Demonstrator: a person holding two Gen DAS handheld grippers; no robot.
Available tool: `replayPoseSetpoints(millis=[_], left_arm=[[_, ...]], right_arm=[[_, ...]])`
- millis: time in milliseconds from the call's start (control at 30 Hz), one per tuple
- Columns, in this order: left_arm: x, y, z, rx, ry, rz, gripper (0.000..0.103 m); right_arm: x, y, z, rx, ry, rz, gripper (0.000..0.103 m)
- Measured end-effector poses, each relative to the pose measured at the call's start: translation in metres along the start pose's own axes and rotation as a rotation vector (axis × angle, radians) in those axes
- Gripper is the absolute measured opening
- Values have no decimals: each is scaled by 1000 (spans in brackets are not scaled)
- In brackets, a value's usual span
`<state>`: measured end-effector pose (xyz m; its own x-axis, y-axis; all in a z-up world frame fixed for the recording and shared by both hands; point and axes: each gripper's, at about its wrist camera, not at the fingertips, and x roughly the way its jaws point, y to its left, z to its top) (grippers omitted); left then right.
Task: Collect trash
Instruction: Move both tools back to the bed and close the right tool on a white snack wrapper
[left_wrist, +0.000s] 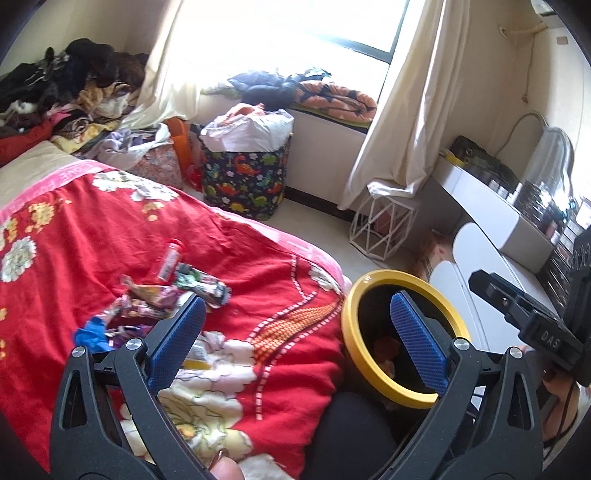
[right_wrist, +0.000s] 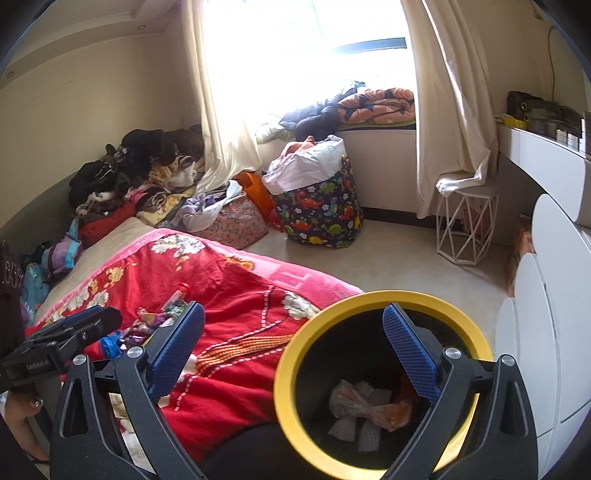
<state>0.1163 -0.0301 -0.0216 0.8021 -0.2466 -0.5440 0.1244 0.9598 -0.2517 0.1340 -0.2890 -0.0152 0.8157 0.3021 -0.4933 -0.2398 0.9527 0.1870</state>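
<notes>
A black bin with a yellow rim (right_wrist: 291, 354) stands beside the bed; crumpled paper and wrappers (right_wrist: 365, 406) lie inside it. It also shows in the left wrist view (left_wrist: 351, 321). On the red floral blanket (left_wrist: 258, 258) lie a small red-capped bottle (left_wrist: 170, 258), a dark printed packet (left_wrist: 201, 282), several crinkled purple wrappers (left_wrist: 147, 301) and a blue scrap (left_wrist: 94, 334). My left gripper (left_wrist: 295, 332) is open and empty over the bed edge, right of the litter. My right gripper (right_wrist: 291, 343) is open and empty, over the bin's rim. The litter shows in the right wrist view (right_wrist: 155, 317).
A dinosaur-print basket (right_wrist: 321, 214) with bags, a floral bag (right_wrist: 236, 221) and a white wire stool (right_wrist: 465, 225) stand on the floor by the window. Clothes are piled (right_wrist: 129, 173) at the bed's far end. White drawers (right_wrist: 546, 332) stand at the right.
</notes>
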Motion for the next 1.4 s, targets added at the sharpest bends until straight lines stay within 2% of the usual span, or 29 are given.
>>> replayPoseSetpoints(millis=[267,700,933,1100,1300,1400], left_arm=[[-11,33,4,-36,-29,67,92],[-30,104,-1,-178,-57,188,92],[-38,148,-11,-269,-42,238,92],[-36,164,-22,-300,-7,236,92],[-19,172,-37,-330,66,177,78],[-11,175,-43,-341,91,166,69]], right_arm=[[17,32,-1,-34,29,75,95],[54,87,-4,-78,104,187,95],[84,111,-14,-95,161,223,95],[110,127,-21,-107,203,236,95],[144,141,-33,-119,271,288,94],[164,148,-38,-115,327,318,87]])
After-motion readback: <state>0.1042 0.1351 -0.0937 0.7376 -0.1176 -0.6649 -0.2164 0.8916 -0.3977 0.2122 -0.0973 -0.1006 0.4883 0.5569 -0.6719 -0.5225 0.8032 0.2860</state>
